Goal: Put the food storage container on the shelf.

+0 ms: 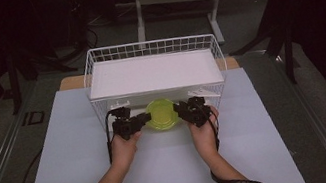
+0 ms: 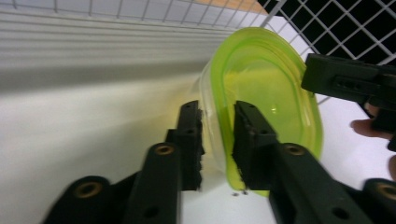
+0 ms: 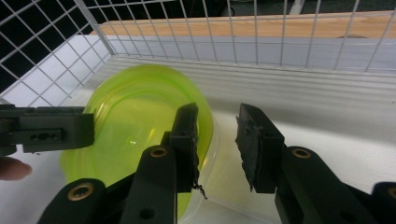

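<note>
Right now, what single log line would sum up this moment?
left tool: open, astride green bowl rim | right tool: open, astride rim | bowl: on table, under wire rack shelf

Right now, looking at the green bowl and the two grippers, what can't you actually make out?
- High view: the green bowl's far rim, hidden under the wire basket's white shelf.
- Left gripper view: whether the left gripper pads press the rim; too close to tell.
- Right gripper view: the bowl's near edge, cut off by the right gripper jaws.
</note>
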`<state>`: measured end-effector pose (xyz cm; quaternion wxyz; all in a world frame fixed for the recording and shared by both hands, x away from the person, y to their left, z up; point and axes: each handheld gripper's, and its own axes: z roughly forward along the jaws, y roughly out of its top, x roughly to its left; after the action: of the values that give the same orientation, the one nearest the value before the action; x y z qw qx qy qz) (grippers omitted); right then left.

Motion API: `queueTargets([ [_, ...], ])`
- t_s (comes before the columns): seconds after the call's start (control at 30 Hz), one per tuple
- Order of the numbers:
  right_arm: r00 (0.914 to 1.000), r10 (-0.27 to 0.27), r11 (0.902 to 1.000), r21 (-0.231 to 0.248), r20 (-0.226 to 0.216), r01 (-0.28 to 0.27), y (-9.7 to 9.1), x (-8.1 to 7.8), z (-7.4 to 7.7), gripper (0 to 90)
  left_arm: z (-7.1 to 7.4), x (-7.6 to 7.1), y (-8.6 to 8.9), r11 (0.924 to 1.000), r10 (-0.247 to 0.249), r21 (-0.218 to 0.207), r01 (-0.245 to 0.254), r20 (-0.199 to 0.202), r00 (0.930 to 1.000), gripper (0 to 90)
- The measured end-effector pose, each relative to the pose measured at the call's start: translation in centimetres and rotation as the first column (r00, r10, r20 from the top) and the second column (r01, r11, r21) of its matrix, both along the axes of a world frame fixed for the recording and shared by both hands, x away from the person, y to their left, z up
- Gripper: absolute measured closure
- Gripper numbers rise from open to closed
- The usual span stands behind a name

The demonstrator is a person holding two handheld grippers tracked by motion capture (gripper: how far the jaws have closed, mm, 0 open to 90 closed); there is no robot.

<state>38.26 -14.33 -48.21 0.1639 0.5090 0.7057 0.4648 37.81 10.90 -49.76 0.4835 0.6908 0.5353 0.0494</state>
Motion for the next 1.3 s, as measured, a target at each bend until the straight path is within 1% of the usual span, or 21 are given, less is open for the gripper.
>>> queueTargets([
  [0.07,1.0,-0.003,1.0,-0.009,-0.007,0.003,0.0,0.2,-0.1,66.4,0.0,0.2,0.0,0.9999,0.013,0.005,-0.013,0.001,0.9999,63.2],
  [0.17,1.0,-0.007,0.9998,-0.019,0.002,0.007,0.0,0.2,-0.1,66.0,0.0,0.4,0.1,0.9995,0.03,0.004,-0.03,-0.002,0.9995,60.8],
  [0.27,0.9999,-0.017,0.9998,-0.013,0.004,0.017,-0.1,0.3,-0.2,64.3,0.1,0.5,0.1,0.9986,0.052,0.008,-0.052,-0.003,0.9986,53.8],
  [0.33,0.9997,-0.023,0.9996,-0.016,-0.007,0.023,-0.3,0.5,-0.2,61.4,0.1,0.5,0.2,0.9981,0.061,-0.002,-0.061,-0.01,0.9981,52.7],
  [0.4,0.9994,-0.033,0.9994,-0.006,-0.004,0.033,-0.5,0.6,-0.2,61.0,0.2,0.4,0.3,0.9976,0.069,-0.009,-0.069,0.003,0.9976,51.4],
  [0.5,0.9995,-0.03,0.9995,-0.009,0.008,0.03,-0.7,0.4,0.1,60.5,0.5,0.2,0.7,0.9985,0.056,0.0,-0.056,0.03,0.998,45.5],
  [0.53,0.9995,-0.027,0.9996,-0.012,0.016,0.027,-0.7,0.3,0.2,60.6,0.7,-0.1,0.8,0.9977,0.064,-0.027,-0.063,0.034,0.9974,43.0],
  [0.57,0.9995,-0.02,0.9997,-0.014,0.024,0.02,-0.8,0.1,0.4,60.7,0.9,-0.3,1.0,0.9982,0.054,-0.029,-0.052,0.047,0.9974,41.6],
  [0.63,0.9996,-0.009,0.9998,-0.015,0.025,0.009,-0.8,-0.3,0.6,61.1,1.0,-0.8,1.4,0.9996,0.003,-0.028,-0.001,0.086,0.9963,35.4],
  [0.67,0.9997,0.001,0.9999,-0.015,0.024,0.0,-0.8,-0.5,0.6,61.2,1.1,-1.0,1.5,0.9989,-0.019,-0.042,0.023,0.088,0.9959,31.5],
  [0.73,0.9995,0.022,0.9997,-0.015,0.021,-0.021,-0.7,-0.9,0.6,61.2,1.3,-1.3,1.7,0.9956,-0.073,-0.051,0.079,0.107,0.9915,30.8],
  [0.87,0.9978,0.063,0.998,-0.001,0.021,-0.063,-0.3,-1.8,0.9,60.9,1.6,-2.2,1.8,0.9947,-0.087,-0.042,0.094,0.148,0.9852,23.2],
  [0.9,0.9973,0.07,0.9975,0.002,0.024,-0.07,-0.2,-2.1,1.0,61.0,1.6,-2.4,1.9,0.9931,-0.097,-0.049,0.106,0.157,0.9828,18.5],
  [0.93,0.9969,0.075,0.9972,0.006,0.025,-0.075,-0.1,-2.3,1.0,61.4,1.6,-2.6,1.9,0.9908,-0.111,-0.059,0.122,0.164,0.9803,14.8],
  [0.97,0.9964,0.08,0.9968,0.003,0.028,-0.08,0.0,-2.6,1.0,62.1,1.6,-2.9,1.9,0.9872,-0.127,-0.073,0.141,0.17,0.9771,14.8],
  [1.03,0.9945,0.1,0.9949,-0.01,0.03,-0.1,0.3,-3.1,1.0,62.8,1.6,-3.5,2.0,0.9813,-0.157,-0.079,0.175,0.195,0.9681,12.9],
  [1.07,0.9933,0.113,0.9936,-0.015,0.027,-0.112,0.4,-3.3,1.0,66.1,1.6,-3.8,1.9,0.9793,-0.167,-0.08,0.186,0.202,0.9651,11.3],
  [1.17,0.9897,0.141,0.9899,-0.019,0.023,-0.141,0.6,-4.0,0.9,70.7,1.5,-4.7,2.1,0.9757,-0.187,-0.071,0.207,0.221,0.9571,2.0],
  [1.2,0.9897,0.142,0.9897,-0.018,0.016,-0.142,0.7,-4.3,0.8,71.4,1.5,-4.9,2.2,0.9742,-0.193,-0.073,0.213,0.221,0.956,1.8],
  [1.27,0.9886,0.151,0.9883,-0.021,0.001,-0.151,0.8,-4.7,0.5,76.9,1.5,-5.6,2.3,0.9774,-0.191,-0.044,0.207,0.234,0.9532,1.8],
  [1.3,0.9876,0.157,0.9872,-0.025,-0.005,-0.157,0.9,-4.9,0.4,80.5,1.6,-6.0,2.4,0.9771,-0.2,-0.021,0.212,0.248,0.948,1.8],
])
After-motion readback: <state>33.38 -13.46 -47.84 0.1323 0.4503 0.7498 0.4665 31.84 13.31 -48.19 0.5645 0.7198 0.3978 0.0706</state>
